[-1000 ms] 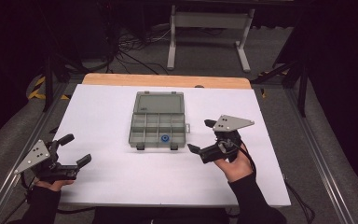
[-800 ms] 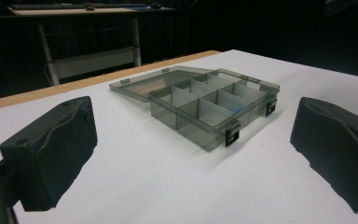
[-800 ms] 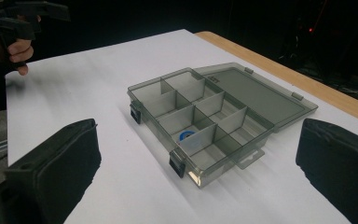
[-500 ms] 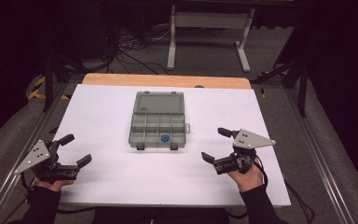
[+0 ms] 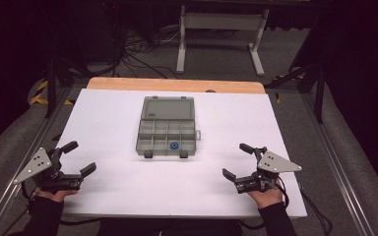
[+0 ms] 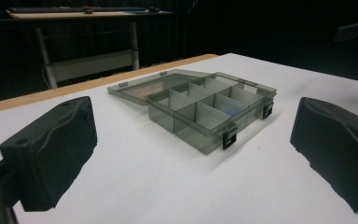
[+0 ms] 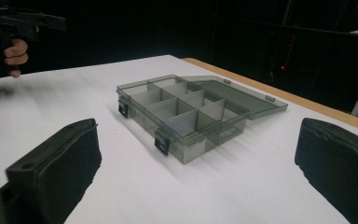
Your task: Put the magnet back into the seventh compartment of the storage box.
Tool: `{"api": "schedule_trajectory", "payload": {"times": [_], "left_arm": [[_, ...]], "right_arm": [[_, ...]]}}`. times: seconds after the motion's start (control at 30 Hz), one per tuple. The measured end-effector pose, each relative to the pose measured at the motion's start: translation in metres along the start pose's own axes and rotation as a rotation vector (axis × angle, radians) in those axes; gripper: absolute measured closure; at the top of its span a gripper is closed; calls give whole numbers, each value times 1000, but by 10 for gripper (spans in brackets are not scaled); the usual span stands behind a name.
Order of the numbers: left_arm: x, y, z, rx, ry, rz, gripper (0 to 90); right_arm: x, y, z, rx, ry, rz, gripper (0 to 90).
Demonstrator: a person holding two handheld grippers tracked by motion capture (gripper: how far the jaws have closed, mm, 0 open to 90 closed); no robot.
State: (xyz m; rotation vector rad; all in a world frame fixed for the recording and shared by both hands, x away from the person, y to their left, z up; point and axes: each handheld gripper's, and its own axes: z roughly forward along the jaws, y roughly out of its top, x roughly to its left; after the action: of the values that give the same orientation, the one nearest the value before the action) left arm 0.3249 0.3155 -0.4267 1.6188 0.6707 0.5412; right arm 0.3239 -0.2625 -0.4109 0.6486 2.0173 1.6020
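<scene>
A smoky grey compartment box lies open in the middle of the white table, its lid folded flat toward the far side. A small blue piece rests in one front compartment. My left gripper sits open near the front left corner, well clear of the box, with nothing between its jaws. My right gripper is open and empty at the front right, held by a hand. The box stands ahead in the left gripper view, and the box shows its two latches in the right gripper view.
A wooden strip runs along the table's far edge. Behind it stand a metal frame and floor cables. Metal rails flank the table. The other hand with its gripper appears at the top left of the right gripper view.
My right gripper has drawn back from beside the box's right side to the front right of the table. The left gripper and the box have stayed put.
</scene>
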Motion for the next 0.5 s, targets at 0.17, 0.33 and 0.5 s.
{"api": "schedule_trajectory", "payload": {"times": [0.17,0.33,0.5], "left_arm": [[0,0,-1,-2,-6,0,10],[0,0,-1,-5,-10,-2,10],[1,0,-1,-15,-13,-6,10]], "right_arm": [[-4,-14,-5,-5,-12,13,7],[-8,-22,-9,-36,-24,47,7],[-8,-25,-6,-19,-37,41,7]]}}
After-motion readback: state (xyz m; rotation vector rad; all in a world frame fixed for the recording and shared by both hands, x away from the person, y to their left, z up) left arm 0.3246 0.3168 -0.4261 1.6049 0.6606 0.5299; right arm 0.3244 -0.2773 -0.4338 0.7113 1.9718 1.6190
